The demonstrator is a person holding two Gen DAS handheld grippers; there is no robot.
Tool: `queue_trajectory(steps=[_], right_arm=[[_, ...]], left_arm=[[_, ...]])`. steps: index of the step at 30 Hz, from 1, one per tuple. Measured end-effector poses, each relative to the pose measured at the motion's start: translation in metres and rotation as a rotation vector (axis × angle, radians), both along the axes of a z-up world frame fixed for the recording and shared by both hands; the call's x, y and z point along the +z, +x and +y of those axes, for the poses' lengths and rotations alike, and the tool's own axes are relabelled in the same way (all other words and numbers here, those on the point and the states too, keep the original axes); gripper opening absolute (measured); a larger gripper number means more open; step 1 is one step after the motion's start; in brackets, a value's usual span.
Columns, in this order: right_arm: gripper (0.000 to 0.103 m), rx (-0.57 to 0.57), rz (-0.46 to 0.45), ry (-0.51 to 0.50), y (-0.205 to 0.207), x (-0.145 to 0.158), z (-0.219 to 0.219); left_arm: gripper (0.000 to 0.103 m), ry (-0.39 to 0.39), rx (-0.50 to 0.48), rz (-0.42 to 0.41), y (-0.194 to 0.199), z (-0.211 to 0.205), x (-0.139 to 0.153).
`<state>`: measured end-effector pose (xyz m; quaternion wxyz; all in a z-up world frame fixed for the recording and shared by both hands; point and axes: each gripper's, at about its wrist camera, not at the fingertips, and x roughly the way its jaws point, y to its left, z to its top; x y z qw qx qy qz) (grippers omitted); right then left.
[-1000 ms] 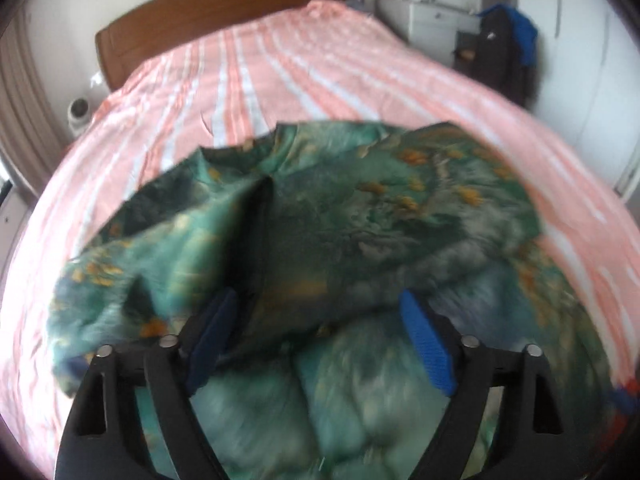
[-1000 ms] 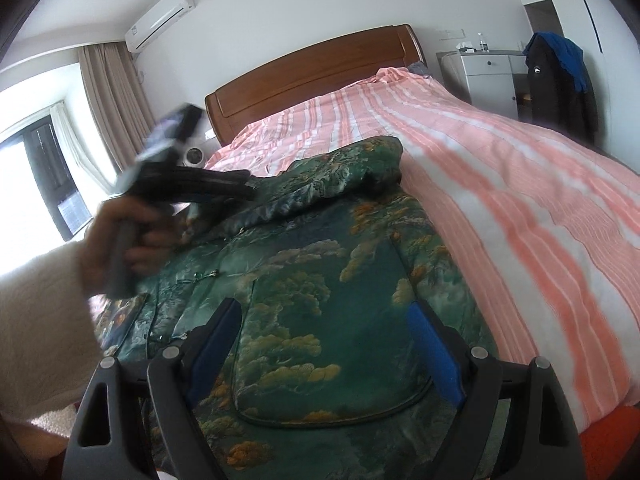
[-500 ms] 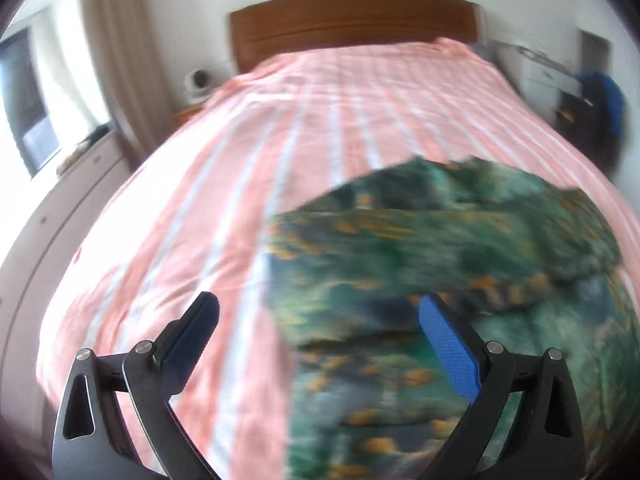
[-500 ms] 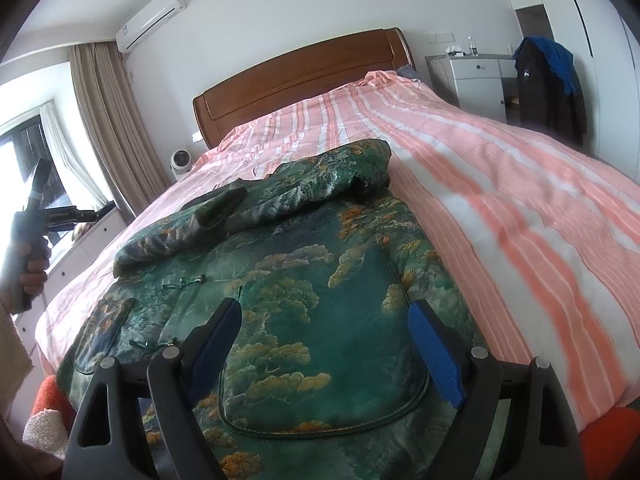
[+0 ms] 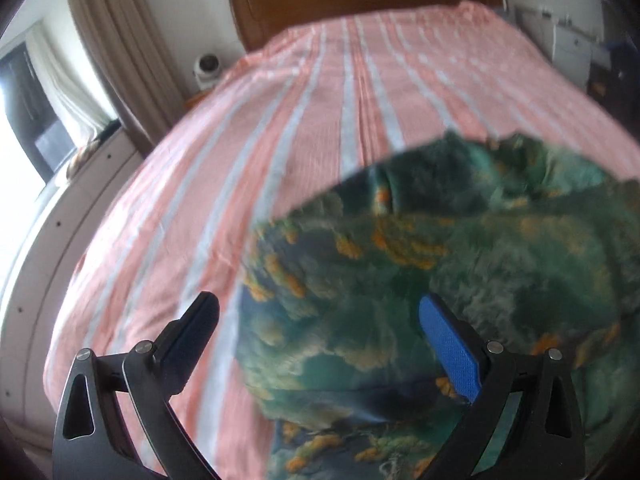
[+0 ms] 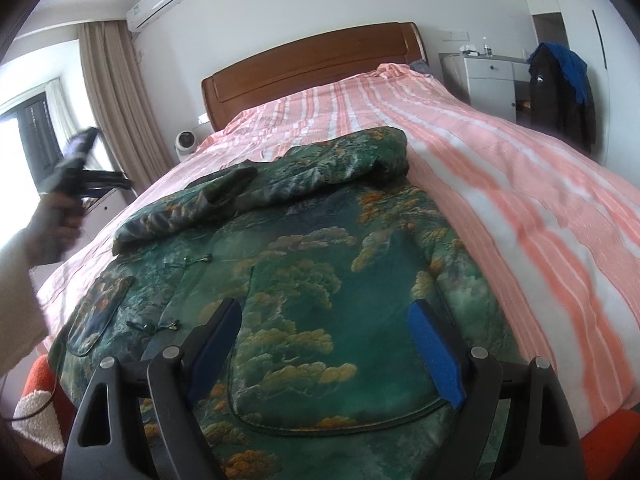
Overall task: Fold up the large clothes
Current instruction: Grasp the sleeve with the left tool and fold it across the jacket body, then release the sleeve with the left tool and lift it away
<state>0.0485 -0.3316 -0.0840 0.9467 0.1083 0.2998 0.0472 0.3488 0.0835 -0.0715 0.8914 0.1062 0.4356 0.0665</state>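
Only right view shows folded sleeve (image 6: pixel 192 216), jacket (image 6: pixel 320 280), both tools wide, empty.

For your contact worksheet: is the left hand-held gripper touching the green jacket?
Apart. The right wrist view shows the left hand-held gripper raised off the bed's side, with clear space between it and the jacket.

The jacket (image 6: pixel 312 264) is patterned in deep green and teal, with cloud-like trees picked out in orange and yellow-gold. The bedspread (image 6: pixel 520 184) is striped in salmon pink and white. The headboard (image 6: pixel 312 64) at upper centre is finished in reddish-brown wood. The curtain (image 6: pixel 116 92) at upper left is coloured beige. The right gripper (image 6: pixel 326 342) is built in black, with blue pads (image 6: pixel 434 354). A cream sleeve (image 6: pixel 16 276) is seen at the left edge.
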Motion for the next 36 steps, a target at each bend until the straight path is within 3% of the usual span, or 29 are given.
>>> queue_trajectory(steps=[3, 5, 7, 11, 12, 15, 18, 20, 23, 26, 31, 34, 36], right_arm=[[0.085, 0.016, -0.003, 0.008, -0.004, 0.001, -0.001], [0.085, 0.019, -0.003, 0.016, -0.005, 0.001, -0.003], [0.085, 0.015, -0.009, 0.032, -0.005, 0.002, -0.008], [0.085, -0.004, -0.003, 0.075, -0.001, 0.001, -0.018], [0.085, -0.009, 0.001, 0.090, 0.001, 0.000, -0.021], [0.085, -0.026, 0.016, 0.133, 0.005, -0.003, -0.027], [0.085, -0.030, 0.024, 0.137, 0.004, -0.003, -0.029], [0.085, -0.022, 0.020, 0.114, 0.001, -0.001, -0.028], [0.085, -0.014, 0.005, 0.074, -0.005, 0.004, -0.027], [0.085, -0.005, 0.017, 0.065, -0.003, 0.003, -0.024], [0.085, 0.005, 0.026, 0.063, 0.003, 0.001, -0.016], [0.085, -0.009, 0.030, 0.028, 0.003, 0.001, -0.011], [0.085, -0.037, 0.035, 0.001, 0.003, 0.002, -0.011]], left_arm=[[0.100, 0.087, -0.039, 0.112, 0.001, -0.019, -0.047], [0.099, 0.168, -0.051, 0.081, -0.009, -0.028, -0.051], [0.099, 0.150, -0.061, 0.041, -0.019, -0.034, -0.034], [0.100, -0.026, -0.164, -0.027, -0.041, -0.056, 0.012], [0.100, -0.038, -0.197, -0.023, -0.044, -0.066, 0.015], [0.100, 0.032, -0.294, 0.020, -0.046, -0.106, -0.004], [0.100, 0.150, -0.295, 0.074, -0.036, -0.133, -0.039], [0.100, 0.120, -0.254, 0.061, -0.038, -0.132, -0.040], [0.099, -0.051, -0.220, 0.052, -0.051, -0.107, -0.016], [0.100, -0.127, -0.204, 0.008, -0.073, -0.072, 0.011], [0.101, -0.099, -0.107, -0.040, -0.098, 0.014, 0.030], [0.101, -0.035, 0.042, -0.042, -0.099, 0.086, 0.021], [0.101, -0.035, 0.178, -0.027, -0.094, 0.133, 0.007]])
